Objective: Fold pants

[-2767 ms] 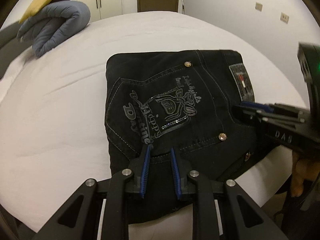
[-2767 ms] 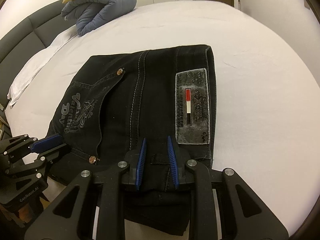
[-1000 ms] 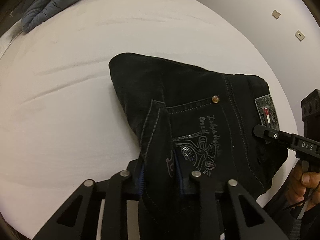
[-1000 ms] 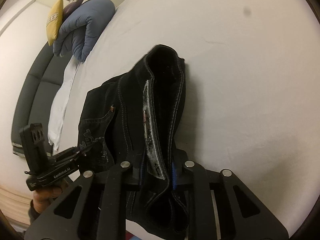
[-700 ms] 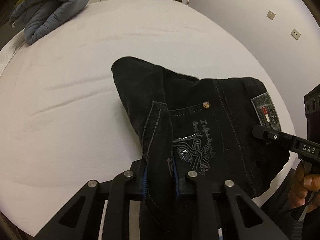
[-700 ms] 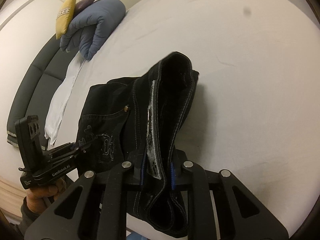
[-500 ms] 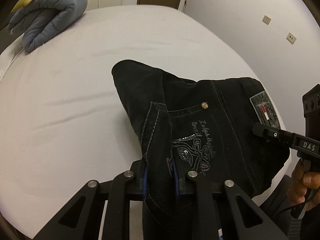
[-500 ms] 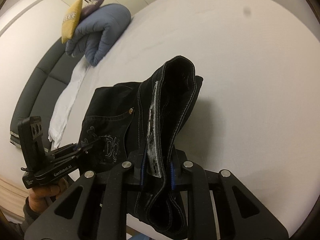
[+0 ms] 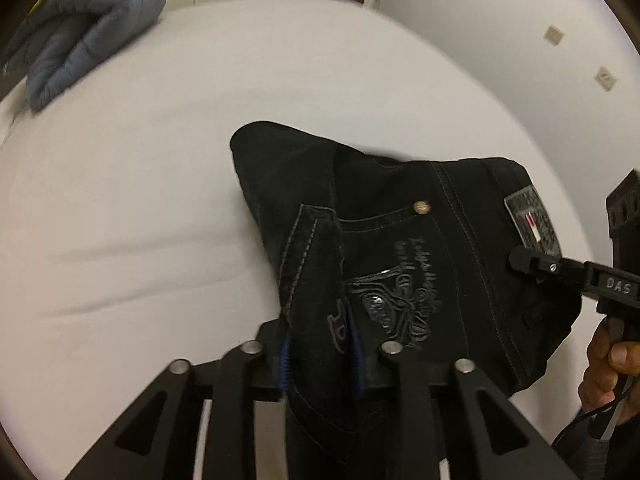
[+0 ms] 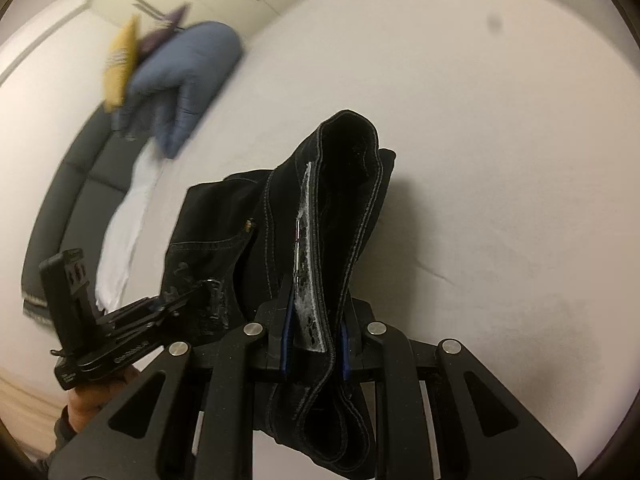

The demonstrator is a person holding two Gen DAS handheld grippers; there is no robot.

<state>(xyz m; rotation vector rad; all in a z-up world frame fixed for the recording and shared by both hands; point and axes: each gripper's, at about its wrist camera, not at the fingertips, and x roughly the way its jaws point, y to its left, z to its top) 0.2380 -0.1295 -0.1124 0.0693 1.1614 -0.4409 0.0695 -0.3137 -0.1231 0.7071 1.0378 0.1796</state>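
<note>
The folded black jeans (image 9: 420, 248) with an embroidered back pocket and a grey label patch hang lifted above the white bed (image 9: 140, 200). My left gripper (image 9: 320, 354) is shut on the pocket side of the near edge. My right gripper (image 10: 314, 340) is shut on the waistband side of the jeans (image 10: 340, 208), next to the grey patch. The right gripper shows at the right of the left wrist view (image 9: 532, 264), and the left gripper at the lower left of the right wrist view (image 10: 192, 300). The far end of the jeans droops toward the sheet.
A rolled blue duvet (image 9: 88, 28) lies at the far left of the bed, with a yellow cushion (image 10: 120, 64) beside it. A dark headboard (image 10: 68, 200) and a white cloth (image 10: 124, 232) run along the left. A wall with sockets (image 9: 580, 60) stands to the right.
Both grippers closed on the near edge of the flat folded jeans and lifted it off the bed. Over the last second the views have shifted a little with the jeans held up.
</note>
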